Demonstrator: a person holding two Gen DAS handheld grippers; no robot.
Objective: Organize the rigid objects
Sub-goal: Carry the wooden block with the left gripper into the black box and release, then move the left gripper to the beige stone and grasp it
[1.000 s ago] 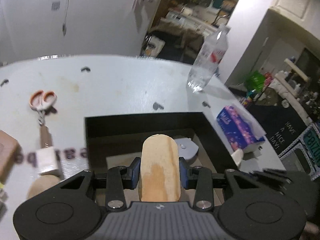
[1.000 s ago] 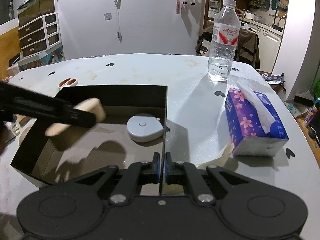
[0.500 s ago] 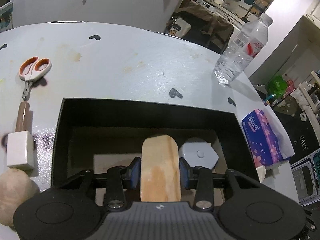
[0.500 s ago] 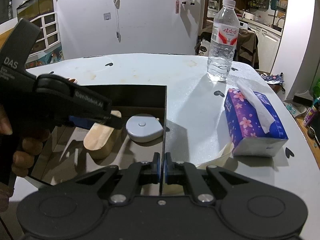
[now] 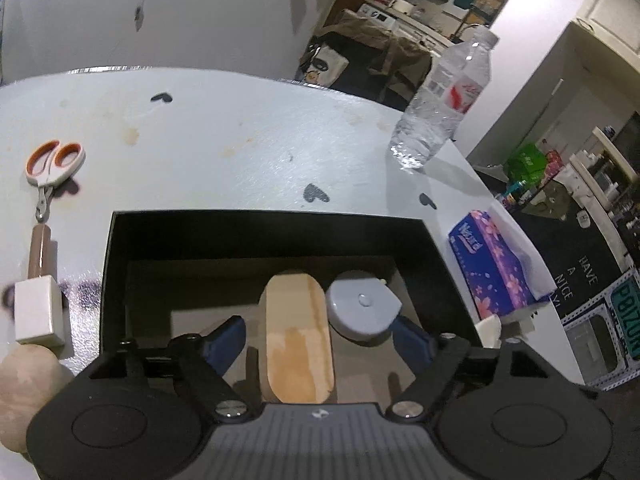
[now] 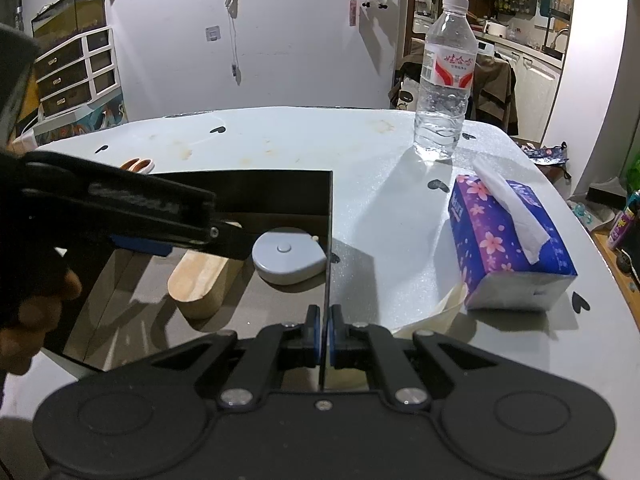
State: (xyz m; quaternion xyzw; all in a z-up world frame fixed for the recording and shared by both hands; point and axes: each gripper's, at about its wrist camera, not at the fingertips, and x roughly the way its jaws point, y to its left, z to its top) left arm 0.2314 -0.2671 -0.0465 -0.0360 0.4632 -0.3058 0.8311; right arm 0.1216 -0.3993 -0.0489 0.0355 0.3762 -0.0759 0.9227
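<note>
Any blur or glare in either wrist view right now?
Left wrist: sharp; fisheye bends the table edge, block casts a soft shadow. Right wrist: left gripper slightly motion-blurred, glare beside the bottle, black box interior dim.

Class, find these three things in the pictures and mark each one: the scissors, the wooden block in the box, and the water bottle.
scissors (image 5: pixel 54 162): left wrist view, on the orange and white handles.
wooden block (image 5: pixel 298 340): left wrist view, middle of its top face.
water bottle (image 6: pixel 446 84): right wrist view, on the label.

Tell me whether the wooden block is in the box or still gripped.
In the black box, released: wooden block lies on its floor, left gripper pads spread clear of it.
</note>
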